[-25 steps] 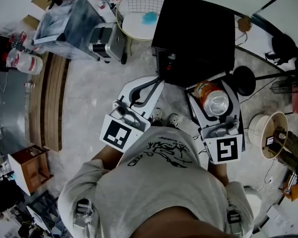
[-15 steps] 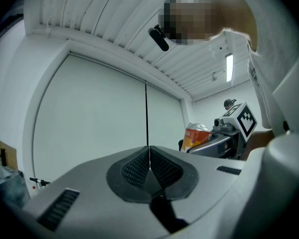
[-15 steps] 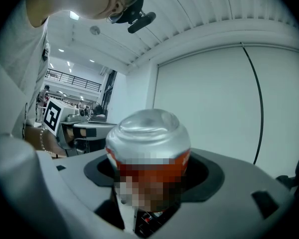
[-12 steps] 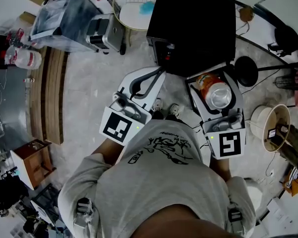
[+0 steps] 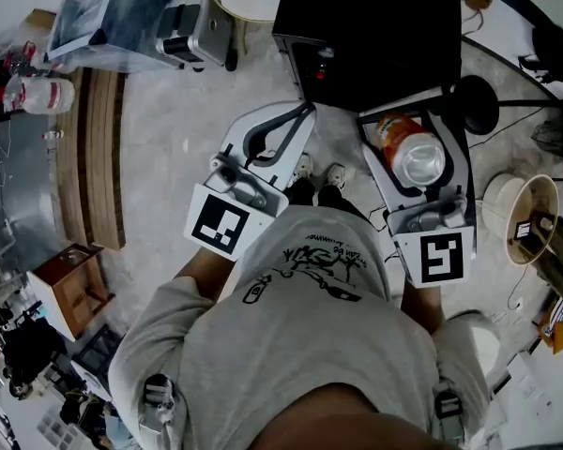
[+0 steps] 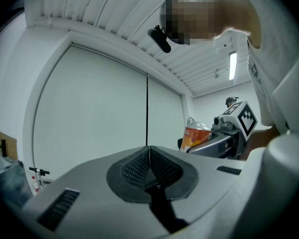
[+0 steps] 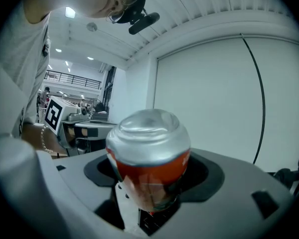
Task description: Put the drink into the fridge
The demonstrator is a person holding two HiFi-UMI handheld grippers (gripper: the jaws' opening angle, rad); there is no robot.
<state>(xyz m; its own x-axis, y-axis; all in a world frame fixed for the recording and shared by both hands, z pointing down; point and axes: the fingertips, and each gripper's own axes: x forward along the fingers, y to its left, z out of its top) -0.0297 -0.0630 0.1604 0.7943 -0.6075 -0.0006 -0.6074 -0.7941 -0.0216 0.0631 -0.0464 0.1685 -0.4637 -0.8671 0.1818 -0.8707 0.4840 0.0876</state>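
Right tongs (image 5: 405, 118): clamp your drink can (image 5: 409, 152).
Left tongs (image 5: 298, 115): closed, empty.
Change: you lower both before the fridge (image 5: 375, 26); approach begins.

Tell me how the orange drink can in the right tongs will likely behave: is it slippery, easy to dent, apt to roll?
The can looks like smooth, shiny metal, so it may slip if the right tongs loosen. As a drink can, its wall is probably thin and may dent under hard squeezing. Being round, it would likely roll if laid on its side.
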